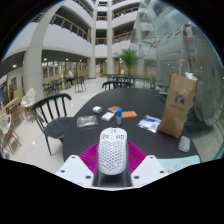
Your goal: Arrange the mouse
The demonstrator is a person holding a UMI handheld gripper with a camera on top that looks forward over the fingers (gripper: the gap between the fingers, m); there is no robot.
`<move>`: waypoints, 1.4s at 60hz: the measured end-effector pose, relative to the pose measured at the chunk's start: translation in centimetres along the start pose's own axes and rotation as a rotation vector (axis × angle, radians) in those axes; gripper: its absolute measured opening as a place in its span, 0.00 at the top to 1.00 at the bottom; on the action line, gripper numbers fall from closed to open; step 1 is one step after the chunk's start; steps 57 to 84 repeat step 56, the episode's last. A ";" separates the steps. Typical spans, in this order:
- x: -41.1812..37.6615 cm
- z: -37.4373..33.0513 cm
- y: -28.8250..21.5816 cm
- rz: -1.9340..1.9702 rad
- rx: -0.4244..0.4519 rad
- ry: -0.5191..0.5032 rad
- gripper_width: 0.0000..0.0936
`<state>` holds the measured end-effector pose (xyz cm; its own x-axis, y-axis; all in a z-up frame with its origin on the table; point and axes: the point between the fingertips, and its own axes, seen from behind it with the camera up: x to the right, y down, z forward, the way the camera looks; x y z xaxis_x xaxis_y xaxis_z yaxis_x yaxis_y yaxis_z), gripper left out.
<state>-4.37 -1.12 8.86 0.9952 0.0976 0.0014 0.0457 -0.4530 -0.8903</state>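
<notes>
A white honeycomb-shell mouse (112,150) sits between my gripper's (112,160) two fingers, its nose pointing away from me. The magenta pads (88,156) press against both of its sides. I hold it above the near edge of a dark round table (125,108). The mouse hides the space just ahead of the fingers.
On the table lie a brown paper bag (178,103) at the right, a blue-and-white packet (149,123), a small orange and blue box (118,113), a grey booklet (86,121) and a white cup (184,143). A black chair (50,110) stands at the left.
</notes>
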 end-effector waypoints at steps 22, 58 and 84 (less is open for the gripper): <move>21.1 -8.5 12.1 0.135 -0.204 0.249 0.61; 20.8 -16.5 17.4 0.207 -0.238 0.226 0.09; 20.8 -16.5 17.4 0.207 -0.238 0.226 0.09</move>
